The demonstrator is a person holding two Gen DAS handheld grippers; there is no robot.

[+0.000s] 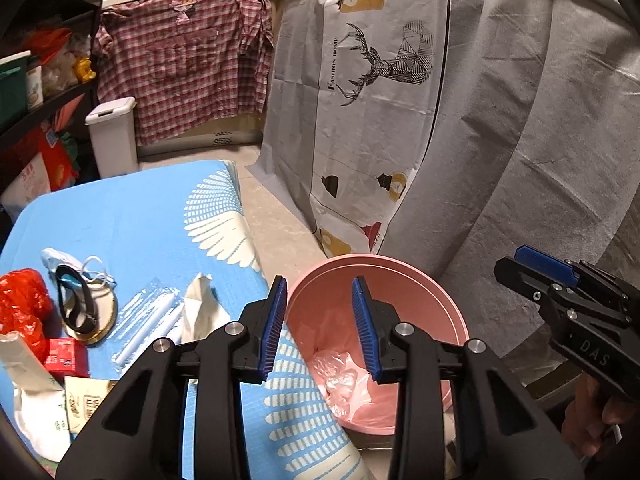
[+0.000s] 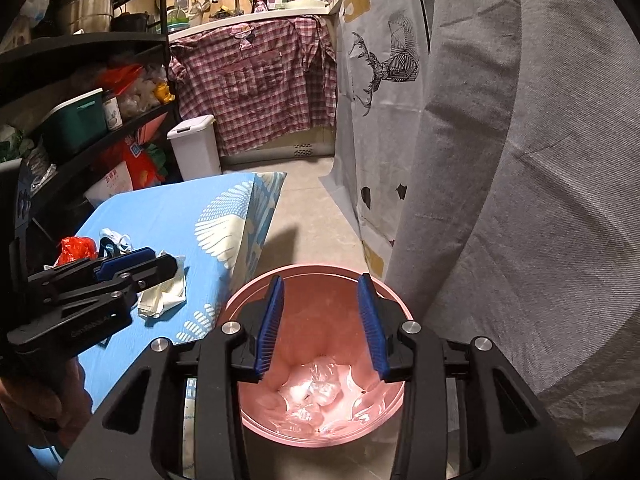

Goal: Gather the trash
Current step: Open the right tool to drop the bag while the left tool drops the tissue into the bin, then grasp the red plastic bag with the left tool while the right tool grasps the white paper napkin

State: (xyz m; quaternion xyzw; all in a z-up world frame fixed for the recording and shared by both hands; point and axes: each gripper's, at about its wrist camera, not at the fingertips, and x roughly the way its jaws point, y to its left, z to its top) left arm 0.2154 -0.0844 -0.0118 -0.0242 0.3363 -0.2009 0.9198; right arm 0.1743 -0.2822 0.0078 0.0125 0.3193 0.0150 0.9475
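Observation:
A pink bin stands on the floor beside the table, with crumpled clear plastic at its bottom. My left gripper is open and empty over the table edge and the bin rim. My right gripper is open and empty directly above the bin. On the blue tablecloth lie a red plastic bag, a face mask, white straws in wrappers, a crumpled tissue, a red box and paper packets.
A black strap lies on a gold disc. A white lidded bin stands on the floor behind the table. Dark shelves stand at left. Grey and printed sheets hang at right. A checked shirt hangs at the back.

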